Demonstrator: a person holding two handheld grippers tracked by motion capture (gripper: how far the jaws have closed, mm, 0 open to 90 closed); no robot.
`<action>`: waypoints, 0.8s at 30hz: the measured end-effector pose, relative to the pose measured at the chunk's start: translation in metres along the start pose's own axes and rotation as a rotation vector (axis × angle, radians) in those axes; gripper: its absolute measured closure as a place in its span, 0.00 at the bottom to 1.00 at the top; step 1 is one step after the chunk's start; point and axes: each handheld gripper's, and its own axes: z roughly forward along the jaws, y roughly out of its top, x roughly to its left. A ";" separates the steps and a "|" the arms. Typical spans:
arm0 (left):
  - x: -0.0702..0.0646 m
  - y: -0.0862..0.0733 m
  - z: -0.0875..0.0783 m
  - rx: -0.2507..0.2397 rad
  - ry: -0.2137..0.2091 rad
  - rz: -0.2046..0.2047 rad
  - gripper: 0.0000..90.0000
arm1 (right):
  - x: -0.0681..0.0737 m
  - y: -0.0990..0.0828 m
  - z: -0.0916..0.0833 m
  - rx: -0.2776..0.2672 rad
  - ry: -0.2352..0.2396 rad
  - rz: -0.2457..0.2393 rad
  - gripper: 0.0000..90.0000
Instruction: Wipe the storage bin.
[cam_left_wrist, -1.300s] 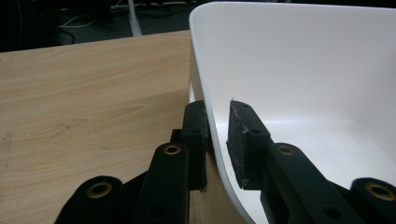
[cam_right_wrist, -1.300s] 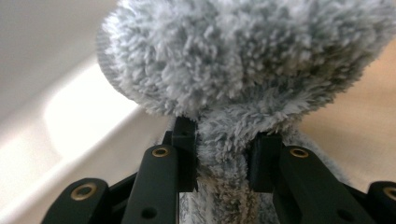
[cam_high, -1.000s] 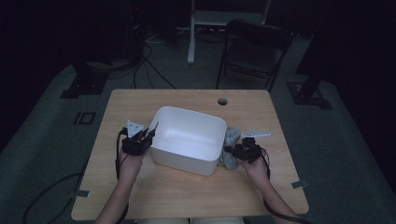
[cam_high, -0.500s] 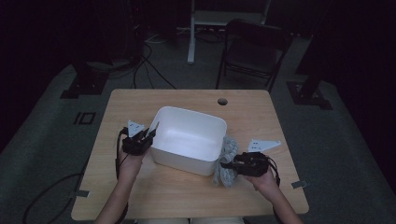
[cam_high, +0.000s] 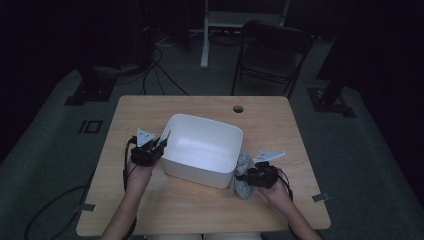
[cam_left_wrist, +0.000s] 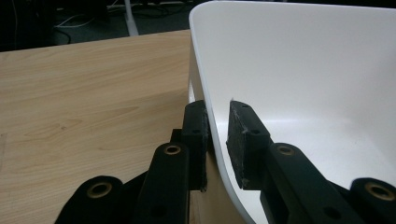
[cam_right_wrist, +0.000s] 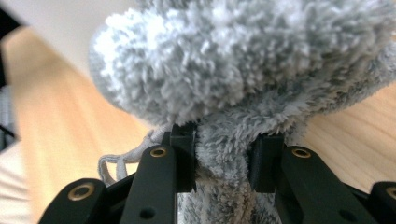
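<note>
A white plastic tub (cam_high: 210, 121) stands in the middle of the wooden table (cam_high: 145, 112). My left gripper (cam_high: 161, 142) is shut on its left rim; in the left gripper view one pad (cam_left_wrist: 200, 135) lies against the outside of the tub wall (cam_left_wrist: 303, 70) and the other inside. A grey fluffy cloth (cam_high: 243, 162) lies bunched against the tub's right near corner. My right gripper (cam_high: 241, 176) points left and is shut on it. In the right gripper view the cloth (cam_right_wrist: 233, 60) bulges above the jaws, and its pile is squeezed between the pads (cam_right_wrist: 184, 154).
A round cable hole (cam_high: 238, 108) sits near the table's far edge. A dark folding chair (cam_high: 272, 55) stands behind the table, with cables (cam_high: 165, 55) on the floor to the left. Bare wood lies in front of the tub (cam_high: 200, 210).
My right gripper has come toward the near edge and turned to point left, dragging the grey cloth along. The left gripper and the tub have stayed put.
</note>
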 end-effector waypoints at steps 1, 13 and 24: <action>0.000 0.000 0.000 -0.001 0.001 -0.001 0.86 | -0.002 -0.001 0.002 0.007 -0.001 0.010 0.76; 0.001 -0.001 -0.001 0.016 -0.034 -0.004 0.74 | -0.014 0.003 -0.010 -0.078 -0.038 0.091 0.76; -0.004 -0.006 -0.024 0.042 -0.073 -0.004 0.60 | -0.020 0.002 -0.055 -0.173 -0.128 0.120 0.76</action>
